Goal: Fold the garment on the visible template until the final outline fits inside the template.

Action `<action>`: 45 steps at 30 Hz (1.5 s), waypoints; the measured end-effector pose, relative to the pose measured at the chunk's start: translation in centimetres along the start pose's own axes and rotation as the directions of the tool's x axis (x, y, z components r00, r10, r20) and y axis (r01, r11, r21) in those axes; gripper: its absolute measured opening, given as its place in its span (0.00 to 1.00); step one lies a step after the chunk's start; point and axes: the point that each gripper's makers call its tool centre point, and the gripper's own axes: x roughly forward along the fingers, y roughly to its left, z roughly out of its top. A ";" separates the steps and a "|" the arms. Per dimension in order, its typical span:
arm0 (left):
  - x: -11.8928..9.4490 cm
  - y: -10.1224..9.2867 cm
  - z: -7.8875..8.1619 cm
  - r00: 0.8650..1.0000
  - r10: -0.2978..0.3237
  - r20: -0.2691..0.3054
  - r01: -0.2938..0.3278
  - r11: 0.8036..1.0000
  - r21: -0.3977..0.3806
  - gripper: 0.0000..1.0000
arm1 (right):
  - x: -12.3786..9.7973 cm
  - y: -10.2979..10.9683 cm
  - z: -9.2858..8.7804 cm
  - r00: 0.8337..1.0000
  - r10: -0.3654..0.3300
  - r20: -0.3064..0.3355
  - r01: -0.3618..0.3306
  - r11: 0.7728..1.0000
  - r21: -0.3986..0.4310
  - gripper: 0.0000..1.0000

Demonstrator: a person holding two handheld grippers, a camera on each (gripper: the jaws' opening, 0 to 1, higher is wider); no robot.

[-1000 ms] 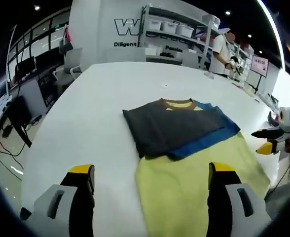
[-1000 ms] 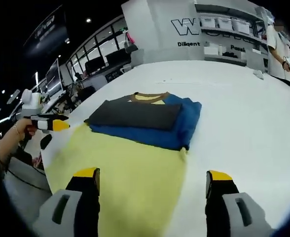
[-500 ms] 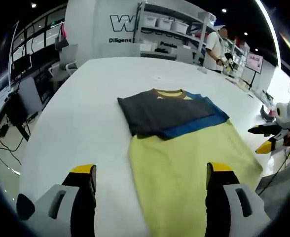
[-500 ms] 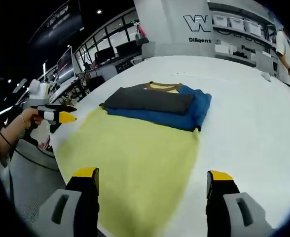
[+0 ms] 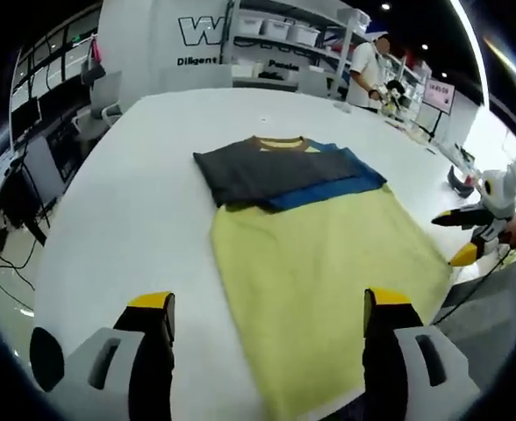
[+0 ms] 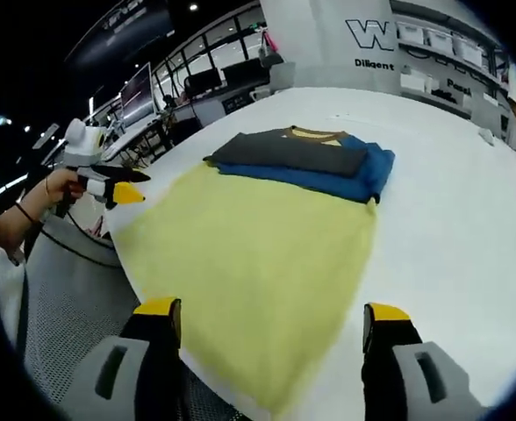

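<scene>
Across the last second both grippers are drawn back from the garment, toward the near edge of the table. In the left gripper view more of the yellow body is taken in, down to the hem, where earlier the view was held closer to the folded sleeves. In the right gripper view the near table edge and the floor below it have come into sight. The garment itself is not seen to be shifted; the change is judged to be one of camera position only.

The garment lies flat on the table. Its dark and blue sleeves are folded across the chest, just below the collar, and the long yellow body stretches from them to the table edge, with the hem at or slightly over that edge.

The left gripper is held wide open with nothing between its jaws, and the right gripper is likewise wide open and empty. Each is poised near a hem corner.

No separate template outline can be made out on the white table. The sleeve folds are judged complete. The lengthwise fold of the body up toward the collar is judged to remain, and the backward move is read as preparation for gripping the hem.
</scene>
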 end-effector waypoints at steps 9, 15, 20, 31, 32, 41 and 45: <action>-0.4 -0.5 -3.3 0.993 -0.018 -0.121 0.020 1.000 0.014 0.88 | -0.2 0.6 -2.0 0.996 -0.014 -0.085 0.009 0.999 -0.053 0.80; -0.8 -0.7 -4.5 0.985 -0.007 -0.170 0.016 0.999 0.052 0.88 | -0.4 0.6 -2.6 0.993 -0.032 -0.116 0.023 0.997 -0.072 0.73; -0.9 -0.8 -5.7 0.977 -0.002 -0.215 0.011 0.999 0.040 0.82 | -0.7 0.1 -3.5 0.985 -0.069 -0.156 0.057 0.995 -0.084 0.69; -1.5 -0.2 -7.9 0.951 0.066 -0.301 -0.057 0.998 0.041 0.70 | -1.2 -0.1 -5.3 0.970 -0.100 -0.221 0.089 0.994 -0.058 0.51; -1.7 -0.2 -8.0 0.949 0.069 -0.308 -0.062 0.998 0.032 0.65 | -1.3 -0.1 -5.3 0.969 -0.100 -0.224 0.090 0.994 -0.057 0.50; -2.4 0.1 -8.5 0.939 0.110 -0.325 -0.096 0.994 0.057 0.45 | -1.6 -0.9 -5.7 0.960 -0.152 -0.236 0.139 0.988 -0.071 0.27; -2.4 -0.1 -8.9 0.933 0.108 -0.343 -0.100 0.994 0.042 0.43 | -1.5 -0.7 -6.0 0.957 -0.152 -0.249 0.140 0.988 -0.065 0.26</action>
